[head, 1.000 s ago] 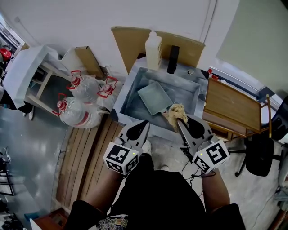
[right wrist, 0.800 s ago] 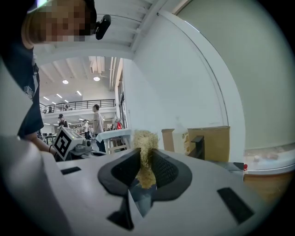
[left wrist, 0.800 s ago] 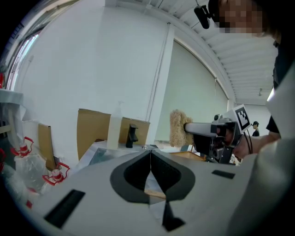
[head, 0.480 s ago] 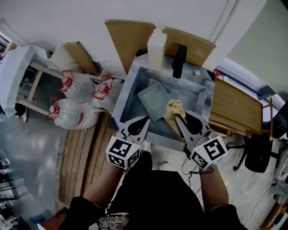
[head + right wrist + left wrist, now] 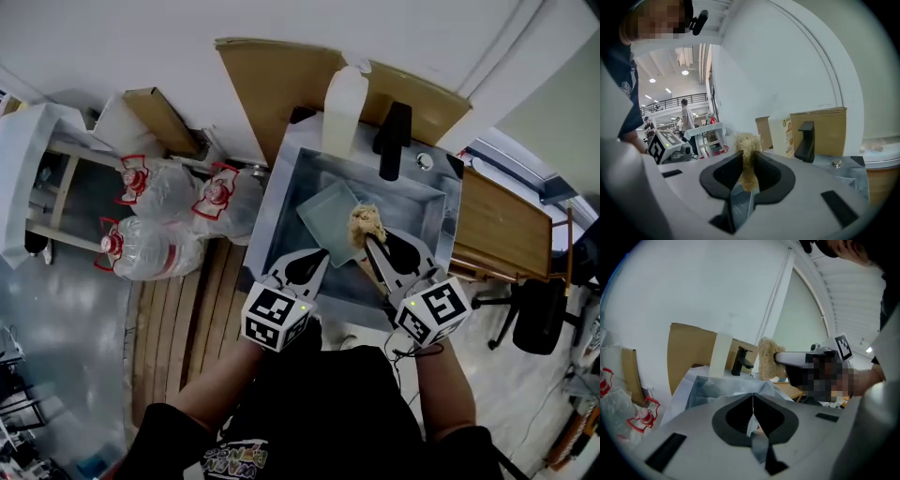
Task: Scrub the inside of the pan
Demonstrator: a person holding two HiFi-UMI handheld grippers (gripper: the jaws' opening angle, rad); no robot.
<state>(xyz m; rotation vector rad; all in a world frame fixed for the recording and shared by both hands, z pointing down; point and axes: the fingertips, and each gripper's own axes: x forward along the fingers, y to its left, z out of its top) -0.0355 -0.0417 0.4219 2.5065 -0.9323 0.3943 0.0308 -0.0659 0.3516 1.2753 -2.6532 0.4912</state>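
Pan (image 5: 328, 208), pale and square, lying in the steel sink (image 5: 281, 202), just ahead of both gripper tips. Tan scrub pad (image 5: 366, 225) clamped between the jaws of the right gripper (image 5: 369, 247), bulging out past them over the pan's right edge; contact with the pan not clear. Beyond the pad, at the sink's far rim, black faucet (image 5: 394, 141) and white bottle (image 5: 343, 111), backed by cardboard (image 5: 272, 80) against the wall. Off to the left of the left gripper (image 5: 317, 260), water jugs (image 5: 150, 248) on the floor. Left gripper clenched tight and empty, tips over the sink's near rim. Both grippers side by side, angled forward and slightly down.
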